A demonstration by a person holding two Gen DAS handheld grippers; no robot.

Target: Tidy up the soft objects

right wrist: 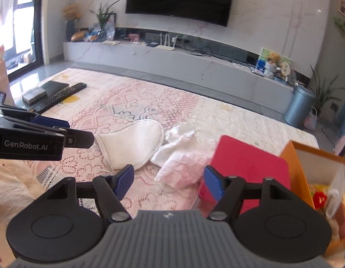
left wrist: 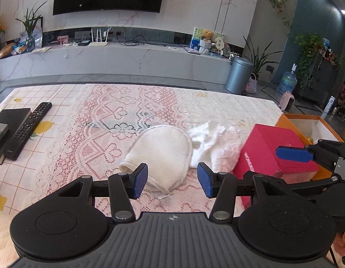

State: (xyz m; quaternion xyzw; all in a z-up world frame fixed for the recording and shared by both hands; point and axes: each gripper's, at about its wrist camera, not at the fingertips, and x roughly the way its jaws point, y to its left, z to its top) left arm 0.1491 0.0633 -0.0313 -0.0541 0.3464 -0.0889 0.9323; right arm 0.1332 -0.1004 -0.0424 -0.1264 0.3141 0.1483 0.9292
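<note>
The left gripper [left wrist: 172,182] hovered with its jaws about half open and nothing between them, poised just near of the white pad [left wrist: 159,156], a rounded terry piece lying on the lace cloth [left wrist: 105,134]. The right gripper [right wrist: 169,183] was likewise parted and empty, aimed at the crumpled white cloth [right wrist: 179,154] just right of the pad and touching it. Further right stood a red box [right wrist: 250,167], and beyond it an orange box [left wrist: 292,122], open, with something yellow inside.

Several things could have gone wrong from there. The pad and the crumpled cloth overlapped at their edges, so a pinch on one might have dragged the other along. A low grab could have caught the lace cloth too and pulled it, shifting the remote [left wrist: 29,127] and the black book [left wrist: 9,122] at the far left. The two grippers sat close together; closing in at once risked a knock. The right jaw was also near the red box and might have nudged it.

Much stayed unclear. The pad's near edge was hidden behind the left fingers, and a loose strap trailed there. Whether the crumpled cloth was one piece or several could not be told. The orange box's contents were cut off at the frame edge and blurred.
</note>
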